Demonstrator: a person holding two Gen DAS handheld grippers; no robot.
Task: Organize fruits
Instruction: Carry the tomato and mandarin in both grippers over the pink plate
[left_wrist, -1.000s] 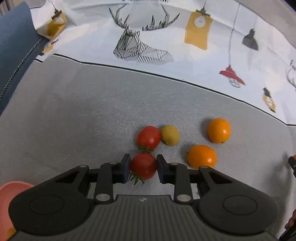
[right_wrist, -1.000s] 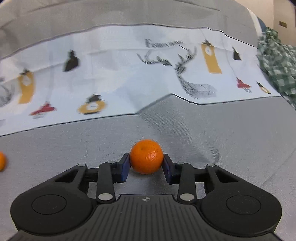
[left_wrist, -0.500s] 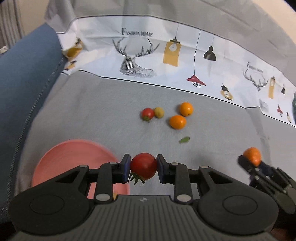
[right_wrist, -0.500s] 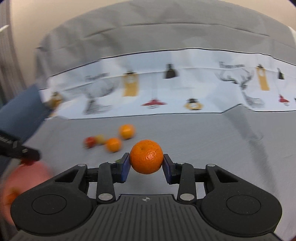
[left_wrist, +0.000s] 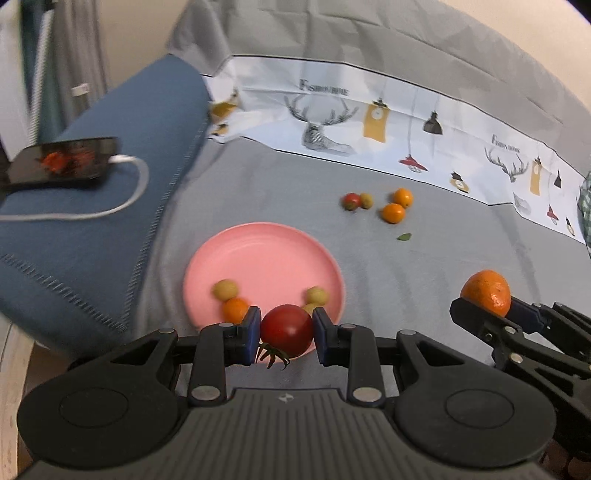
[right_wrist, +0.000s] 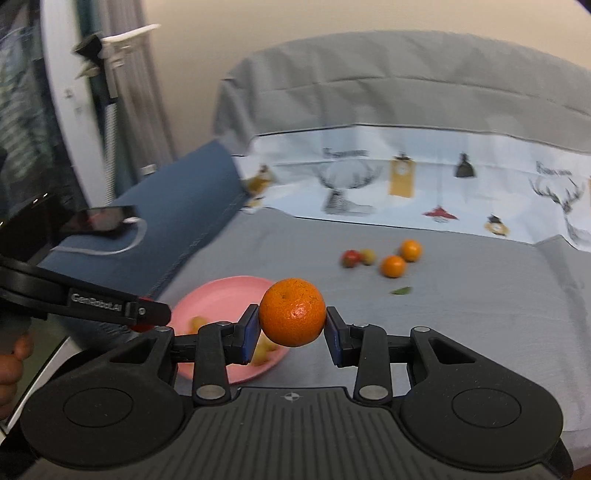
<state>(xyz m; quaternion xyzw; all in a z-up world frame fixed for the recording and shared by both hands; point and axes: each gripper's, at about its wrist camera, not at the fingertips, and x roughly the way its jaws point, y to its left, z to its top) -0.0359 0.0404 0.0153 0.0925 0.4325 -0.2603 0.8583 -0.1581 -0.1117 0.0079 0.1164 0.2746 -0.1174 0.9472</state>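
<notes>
Left gripper (left_wrist: 286, 335): clamped on a red tomato (left_wrist: 286, 330), one blue pad on each side; green calyx hangs below the fruit. It sits over the near rim of the plate.
Right gripper (right_wrist: 291, 328): clamped on a mandarin (right_wrist: 292, 312), gripped at its middle and held above the grey cloth, to the right of the plate.
Pink plate (left_wrist: 266, 254): lies flat on the cloth just beyond the left gripper; near rim partly hidden by the tomato and fingers.
Plate contents: a yellow-green fruit (left_wrist: 225, 289) touching a small orange fruit (left_wrist: 235, 308) at near left; a second yellow-green fruit (left_wrist: 316, 295) at near right, with another partly hidden behind the pad.
Green leaf (left_wrist: 405, 237): alone on the cloth, between the plate and the far group.
Far group: red tomato (left_wrist: 351, 201) touching a yellow-green fruit (left_wrist: 366, 200); two orange fruits (left_wrist: 393, 213) just beside them, to the right; all well apart from both grippers.
Grey cloth (left_wrist: 424, 266): covers the work surface; a white band printed with deer and lamps (left_wrist: 373, 118) runs along its far edge.
Blue cushion (left_wrist: 110, 184): borders the cloth on the left, beside the plate.
Phone (left_wrist: 62, 159): dark, on the cushion, with a white cable (left_wrist: 110, 206) attached.
</notes>
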